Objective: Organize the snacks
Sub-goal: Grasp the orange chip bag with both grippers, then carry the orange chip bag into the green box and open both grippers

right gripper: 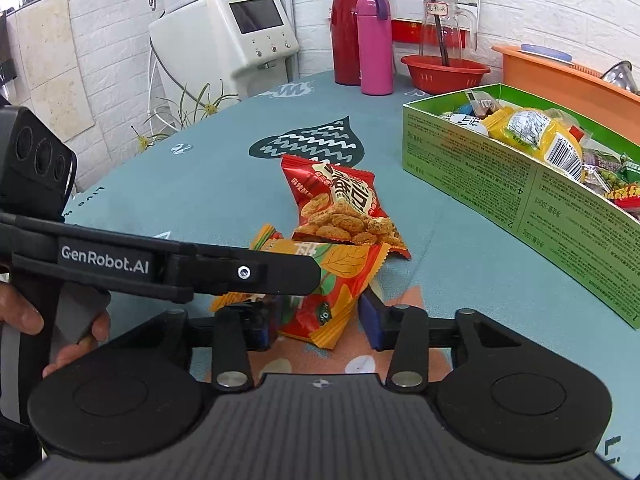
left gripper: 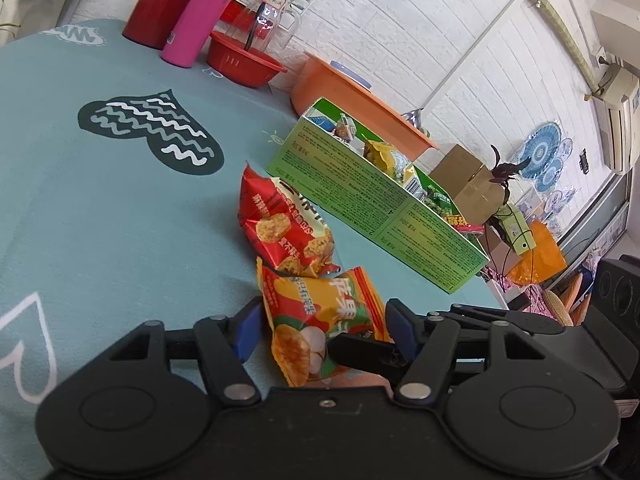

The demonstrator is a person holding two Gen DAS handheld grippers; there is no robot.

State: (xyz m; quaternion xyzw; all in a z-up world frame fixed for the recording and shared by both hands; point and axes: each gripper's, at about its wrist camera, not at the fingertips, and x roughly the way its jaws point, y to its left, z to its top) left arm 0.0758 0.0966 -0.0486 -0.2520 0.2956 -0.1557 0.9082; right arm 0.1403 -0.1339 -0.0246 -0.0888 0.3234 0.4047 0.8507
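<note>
Two snack packets are seen on the teal tablecloth (left gripper: 100, 220). The orange packet (left gripper: 320, 320) lies between the spread jaws of both the left gripper (left gripper: 322, 330) and right gripper (right gripper: 320, 320), ungripped, long axis pointing away toward the red packet (left gripper: 284, 224). The green box (right gripper: 520, 196) sits right.

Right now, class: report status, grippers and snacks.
Left gripper and right gripper: jaws open, both straddling orange snack pack. Red snack pack overlaps it. Green box beyond, part-filled.
</note>
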